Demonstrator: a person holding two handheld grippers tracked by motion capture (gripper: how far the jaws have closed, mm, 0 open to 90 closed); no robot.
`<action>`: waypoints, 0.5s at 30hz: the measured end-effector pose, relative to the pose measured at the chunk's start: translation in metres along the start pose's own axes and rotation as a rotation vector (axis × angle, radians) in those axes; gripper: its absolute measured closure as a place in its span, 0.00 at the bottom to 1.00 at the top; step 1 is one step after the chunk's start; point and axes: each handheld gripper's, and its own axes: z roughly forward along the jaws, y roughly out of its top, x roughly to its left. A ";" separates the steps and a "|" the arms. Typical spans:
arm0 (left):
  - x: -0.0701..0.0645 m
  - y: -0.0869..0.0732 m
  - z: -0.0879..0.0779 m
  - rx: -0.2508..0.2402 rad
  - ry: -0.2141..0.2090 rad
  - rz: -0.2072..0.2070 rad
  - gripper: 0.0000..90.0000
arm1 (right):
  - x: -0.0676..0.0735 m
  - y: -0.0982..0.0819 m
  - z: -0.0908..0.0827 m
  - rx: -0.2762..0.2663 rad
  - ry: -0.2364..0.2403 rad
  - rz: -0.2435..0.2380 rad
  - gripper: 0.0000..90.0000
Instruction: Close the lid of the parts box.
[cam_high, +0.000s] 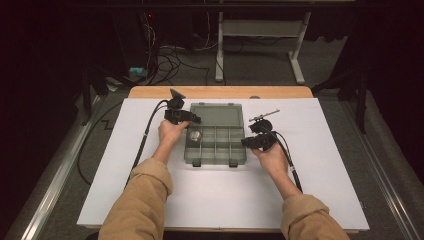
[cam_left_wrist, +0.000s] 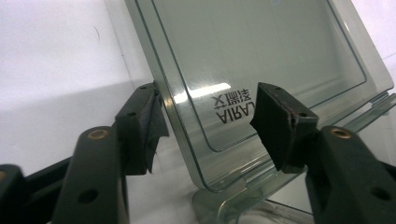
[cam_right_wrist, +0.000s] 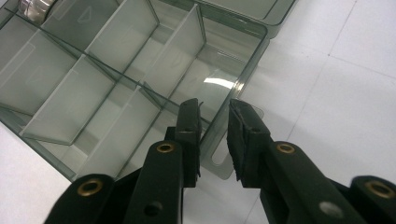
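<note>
- Your right gripper (cam_right_wrist: 214, 140) straddles the organizer box's (cam_high: 216, 145) right wall, jaws a little apart, not clamped yet.
- Left gripper (cam_left_wrist: 208, 126) is wide open around the lid (cam_left_wrist: 261, 60), which lies tipped back beyond the compartments.

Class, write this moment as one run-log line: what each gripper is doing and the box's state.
left gripper: open, straddling lid edge | right gripper: jaws astride box wall, not closed | compartment box: open | metal piece: in a left compartment
</note>
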 end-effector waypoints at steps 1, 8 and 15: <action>0.000 0.000 -0.001 -0.005 -0.001 0.005 0.51 | 0.000 0.000 0.000 0.000 0.000 0.001 0.84; -0.009 -0.001 -0.017 -0.067 0.009 0.056 0.56 | 0.000 0.000 0.000 -0.001 -0.002 0.000 0.84; -0.022 -0.004 -0.034 -0.096 0.055 0.142 0.60 | 0.001 0.000 0.000 -0.003 -0.007 0.001 0.84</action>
